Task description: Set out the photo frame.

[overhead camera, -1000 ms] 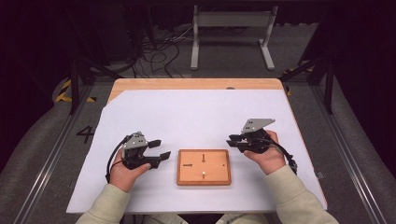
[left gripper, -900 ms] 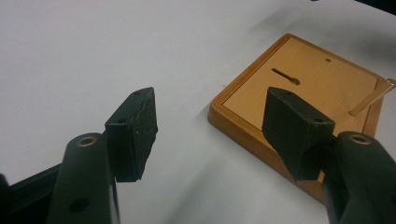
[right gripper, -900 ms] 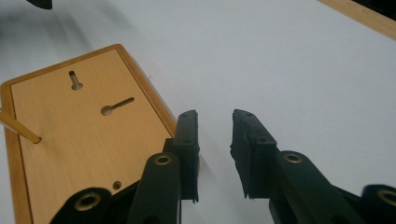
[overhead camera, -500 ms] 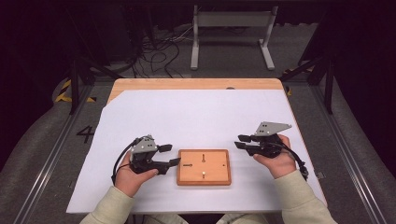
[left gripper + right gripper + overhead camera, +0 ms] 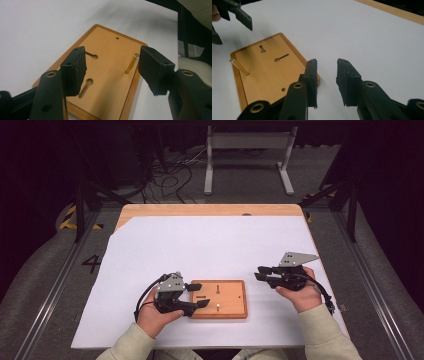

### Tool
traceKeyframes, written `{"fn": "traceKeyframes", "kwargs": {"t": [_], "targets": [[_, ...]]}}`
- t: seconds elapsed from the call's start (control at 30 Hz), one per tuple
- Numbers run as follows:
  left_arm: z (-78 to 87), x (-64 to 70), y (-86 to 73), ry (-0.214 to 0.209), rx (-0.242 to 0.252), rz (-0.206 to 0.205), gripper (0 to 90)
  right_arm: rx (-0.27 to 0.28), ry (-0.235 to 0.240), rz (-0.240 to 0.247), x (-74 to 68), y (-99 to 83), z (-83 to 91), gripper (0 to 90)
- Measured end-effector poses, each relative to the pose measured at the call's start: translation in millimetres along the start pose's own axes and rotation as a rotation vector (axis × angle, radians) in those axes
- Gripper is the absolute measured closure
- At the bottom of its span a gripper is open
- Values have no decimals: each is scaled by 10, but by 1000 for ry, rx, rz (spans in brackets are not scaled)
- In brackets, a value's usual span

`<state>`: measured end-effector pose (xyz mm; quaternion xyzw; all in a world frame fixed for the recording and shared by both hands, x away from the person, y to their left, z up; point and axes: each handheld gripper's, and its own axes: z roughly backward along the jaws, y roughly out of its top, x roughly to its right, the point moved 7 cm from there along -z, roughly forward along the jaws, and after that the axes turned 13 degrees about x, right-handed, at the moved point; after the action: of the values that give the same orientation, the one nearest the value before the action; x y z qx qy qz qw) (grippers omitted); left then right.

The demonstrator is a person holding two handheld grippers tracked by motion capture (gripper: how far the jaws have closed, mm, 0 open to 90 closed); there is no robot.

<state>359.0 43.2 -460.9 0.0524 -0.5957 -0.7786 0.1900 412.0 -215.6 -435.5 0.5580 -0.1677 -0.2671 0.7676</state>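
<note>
Left gripper (image 5: 194, 295): held at the near left of the table, jaws spread wide and empty, set over the left edge of the wooden board (image 5: 227, 307), one jaw to each side of that end.
Right gripper (image 5: 261, 273): held off the board's right end, clear of it, jaws parted by a narrow gap with nothing between them.
Step in hand: judged to be a grasp of the board's left end by the left gripper. The jaws are best lowered evenly until both pads flank the rim, kept clear of the peg (image 5: 131, 63), then closed squarely so the board is not tipped or slid on the sheet.
Board: a flat, light-wood rectangle with a darker raised rim, lying near the table's front edge between the two grippers; two keyhole slots (image 5: 85, 87) and a small round hole are cut into its face.
Peg: a slim brass pin standing upright from the board.
White sheet (image 5: 210, 245): spread under everything.
Table (image 5: 200, 210): wooden edge seen at the far side.
</note>
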Motion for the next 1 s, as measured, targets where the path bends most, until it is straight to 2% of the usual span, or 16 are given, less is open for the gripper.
{"fn": "traceKeyframes", "kwargs": {"t": [0.07, 0.27, 0.5, 0.73, 0.8, 0.9, 0.97, 1.0], "targets": [[-40, 33, -11, -11, -7, 2, 405, 6, -3, -20, -2, 2, 6, 707], [-159, 84, -56, -30, -34, -12, 423, 5, 4, -21, -10, 1, 36, 735], [-294, 156, -115, -59, -67, -41, 453, 8, -17, -12, 14, -6, 86, 708], [-412, 186, -206, -73, -80, -64, 544, 5, -7, -10, 8, -13, 94, 703], [-444, 190, -228, -68, -85, -83, 577, 2, 1, -9, -2, -18, 82, 702], [-462, 192, -250, -68, -95, -91, 655, -2, 5, -10, -11, -27, 68, 701], [-466, 197, -262, -66, -114, -99, 743, -7, 9, -9, -16, -35, 57, 697], [-464, 198, -260, -68, -119, -98, 743, -9, 11, -9, -18, -38, 54, 696]]}}
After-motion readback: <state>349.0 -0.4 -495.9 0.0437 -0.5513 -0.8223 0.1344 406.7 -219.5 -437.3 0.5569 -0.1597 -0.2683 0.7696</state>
